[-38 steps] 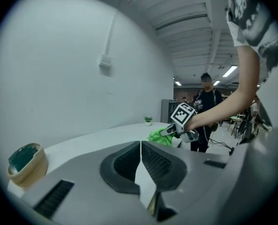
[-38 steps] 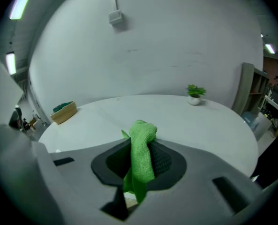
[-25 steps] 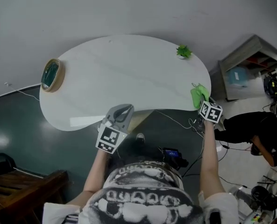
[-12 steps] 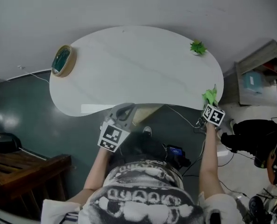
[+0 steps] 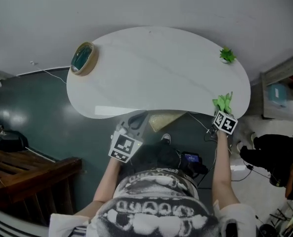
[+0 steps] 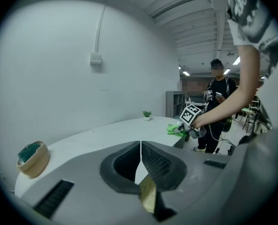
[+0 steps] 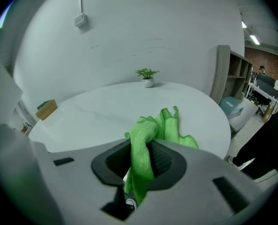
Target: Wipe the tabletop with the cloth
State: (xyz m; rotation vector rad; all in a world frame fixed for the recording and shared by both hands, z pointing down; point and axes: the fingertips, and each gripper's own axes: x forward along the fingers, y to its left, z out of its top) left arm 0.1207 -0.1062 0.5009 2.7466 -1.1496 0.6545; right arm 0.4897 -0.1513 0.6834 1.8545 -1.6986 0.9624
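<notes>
Clamping the cloth (image 7: 143, 142) at the near edge of the tabletop (image 5: 156, 73), the right gripper (image 5: 219, 111) looks poised to wipe; the left gripper (image 6: 141, 159), closed on nothing, hangs clear.

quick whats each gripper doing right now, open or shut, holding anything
Left gripper: shut, nothing between its jaws.
Right gripper: shut on the green cloth.

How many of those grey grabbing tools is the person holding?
2. The left gripper is shut and empty by the near edge of the white kidney-shaped table; the right gripper, at the table's right end, is shut on the green cloth. No others show.
</notes>
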